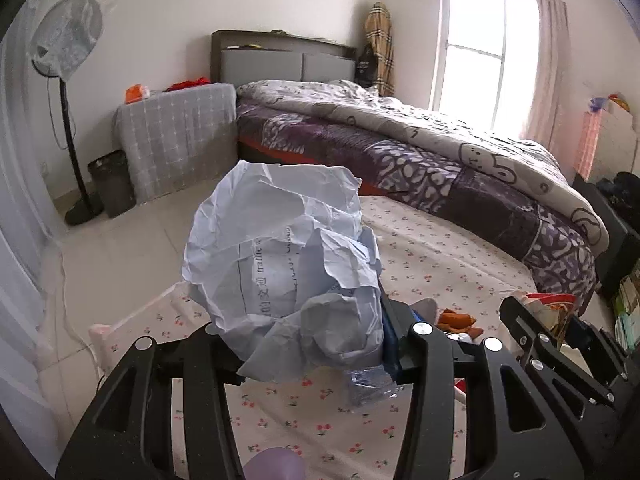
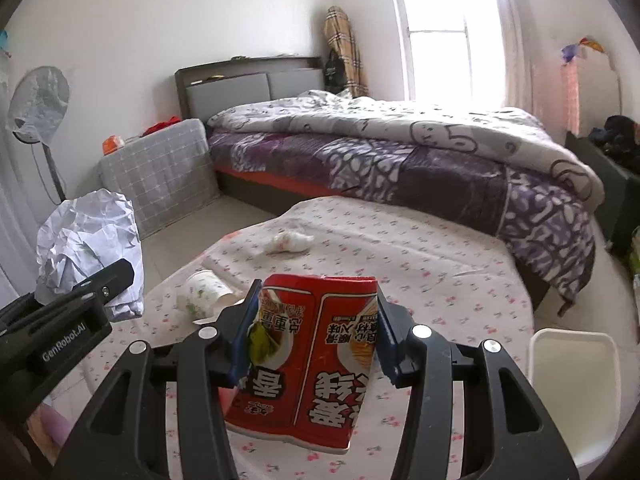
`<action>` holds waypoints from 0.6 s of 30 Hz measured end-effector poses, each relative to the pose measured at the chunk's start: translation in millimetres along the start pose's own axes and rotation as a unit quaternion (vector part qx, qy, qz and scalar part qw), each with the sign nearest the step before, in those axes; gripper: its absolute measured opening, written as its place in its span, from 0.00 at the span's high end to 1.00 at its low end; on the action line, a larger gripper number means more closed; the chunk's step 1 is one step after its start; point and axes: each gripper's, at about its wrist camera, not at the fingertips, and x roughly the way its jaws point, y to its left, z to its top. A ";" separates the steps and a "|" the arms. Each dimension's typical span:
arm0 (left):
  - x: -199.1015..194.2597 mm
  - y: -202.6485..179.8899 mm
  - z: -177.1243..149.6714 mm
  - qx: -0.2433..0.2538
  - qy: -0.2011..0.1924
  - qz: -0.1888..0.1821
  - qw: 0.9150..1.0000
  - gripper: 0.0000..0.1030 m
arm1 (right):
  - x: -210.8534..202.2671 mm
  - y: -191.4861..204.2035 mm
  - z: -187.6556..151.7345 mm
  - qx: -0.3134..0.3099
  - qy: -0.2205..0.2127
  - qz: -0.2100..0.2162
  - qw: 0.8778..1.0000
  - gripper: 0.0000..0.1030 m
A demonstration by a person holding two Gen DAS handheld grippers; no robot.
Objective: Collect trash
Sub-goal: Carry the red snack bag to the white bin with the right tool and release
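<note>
The left hand-held gripper (image 1: 304, 344) pinches light crumpled paper (image 1: 280, 256); the right hand-held gripper (image 2: 314, 344) squeezes a crushable red noodle carton (image 2: 312, 364) mid-body.

We see a round surface (image 2: 420, 264) under a cherry-print cloth; on it lie a tipped paper cup (image 2: 206, 294), a crumpled tissue (image 2: 290, 241) and a clear bottle (image 1: 370, 386).
</note>
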 end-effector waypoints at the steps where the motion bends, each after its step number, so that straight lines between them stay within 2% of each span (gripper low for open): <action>1: 0.2 -2.9 -0.1 0.002 -0.001 -0.001 1.000 0.56 | -1.2 -3.7 1.1 0.002 -0.001 -0.004 1.000 0.52; 18: 1.9 -55.7 -3.7 0.030 0.000 -0.044 0.999 0.56 | -12.4 -59.0 2.9 0.035 0.006 -0.048 0.998 0.52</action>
